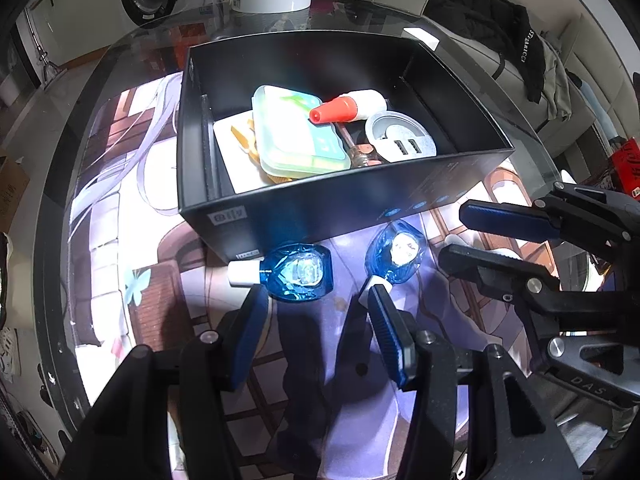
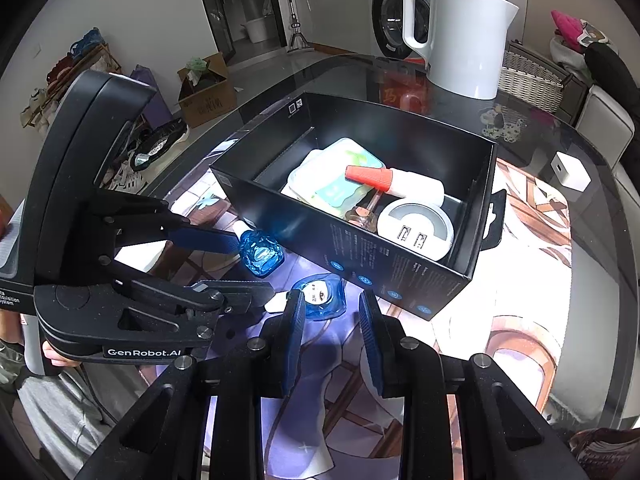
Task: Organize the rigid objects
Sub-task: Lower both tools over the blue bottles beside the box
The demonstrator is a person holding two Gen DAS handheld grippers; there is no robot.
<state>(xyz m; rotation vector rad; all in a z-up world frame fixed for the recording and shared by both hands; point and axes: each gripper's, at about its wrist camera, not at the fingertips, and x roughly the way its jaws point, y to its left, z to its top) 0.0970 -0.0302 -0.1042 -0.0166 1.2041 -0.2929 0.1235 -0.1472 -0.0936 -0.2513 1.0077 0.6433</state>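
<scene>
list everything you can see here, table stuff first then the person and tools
black open cardboard box: 1, black, middle of the table
pale green lidded plastic case: 1, green and white, in the box
white glue bottle with orange cap: 1, lying on the case
round grey and white USB charger: 1, in the box
small blue faceted bottles with white caps: 2, on the mat before the box, one to the left, one to the right
white electric kettle: 1, behind the box
small white cube adapter: 1, on the table beside the box
printed illustrated mat: 1, purple and white, under the box
left gripper: jaws apart, empty, over the bottles
right gripper: jaws apart, empty, near the right bottle
</scene>
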